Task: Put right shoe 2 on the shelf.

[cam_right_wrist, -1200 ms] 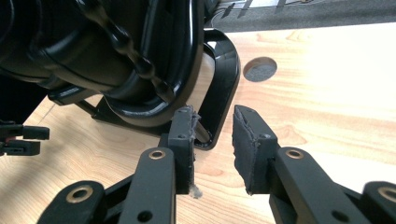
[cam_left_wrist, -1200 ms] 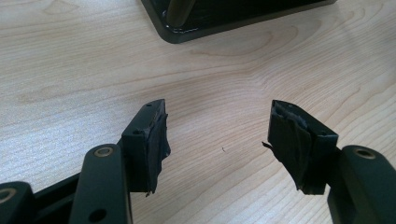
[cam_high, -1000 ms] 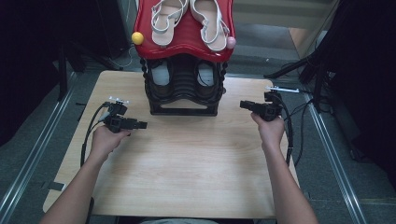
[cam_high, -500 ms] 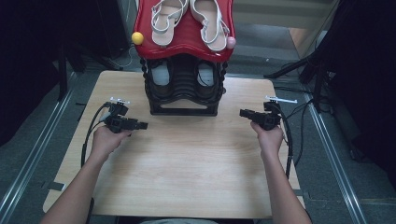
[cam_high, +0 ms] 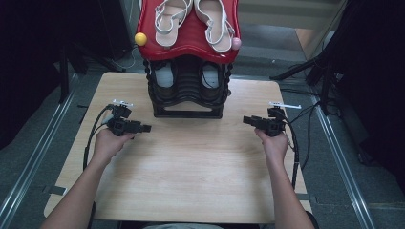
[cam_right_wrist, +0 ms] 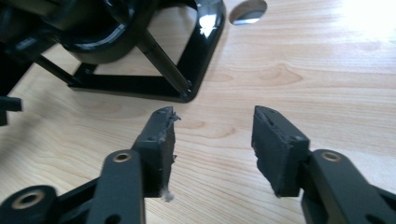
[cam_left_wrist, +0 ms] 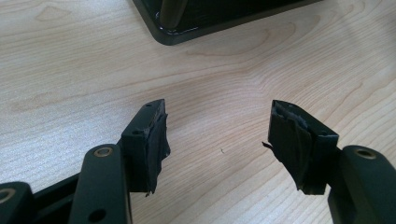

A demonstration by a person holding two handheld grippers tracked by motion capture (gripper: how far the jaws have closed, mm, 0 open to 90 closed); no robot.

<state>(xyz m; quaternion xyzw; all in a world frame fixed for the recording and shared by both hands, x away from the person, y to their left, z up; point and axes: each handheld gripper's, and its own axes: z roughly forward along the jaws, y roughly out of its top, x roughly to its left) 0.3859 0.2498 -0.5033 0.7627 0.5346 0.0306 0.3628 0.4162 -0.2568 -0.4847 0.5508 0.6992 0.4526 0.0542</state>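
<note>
A black shoe rack (cam_high: 188, 102) stands at the far middle of the wooden table (cam_high: 191, 167). Its red top shelf (cam_high: 191, 45) carries a pair of white sandals (cam_high: 212, 21), and dark shoes (cam_high: 165, 78) sit on the shelf below. My left gripper (cam_high: 145, 128) rests low at the left of the rack, pointing right, open and empty (cam_left_wrist: 217, 135). My right gripper (cam_high: 246, 119) is at the rack's right, pointing left; its jaws have just been opening and stand wide with nothing between them (cam_right_wrist: 212, 135). The rack's base corner (cam_right_wrist: 196, 51) lies just ahead of them.
A yellow ball (cam_high: 140, 38) and a pink ball (cam_high: 236, 44) cap the red shelf's front corners. Cables trail from both grippers across the table's sides. Bare wood stretches between the hands and the near edge. Metal rails (cam_high: 28, 167) flank the table.
The right hand has sunk closer to the table and its jaws have spread wider. The left hand and gripper have kept still.
</note>
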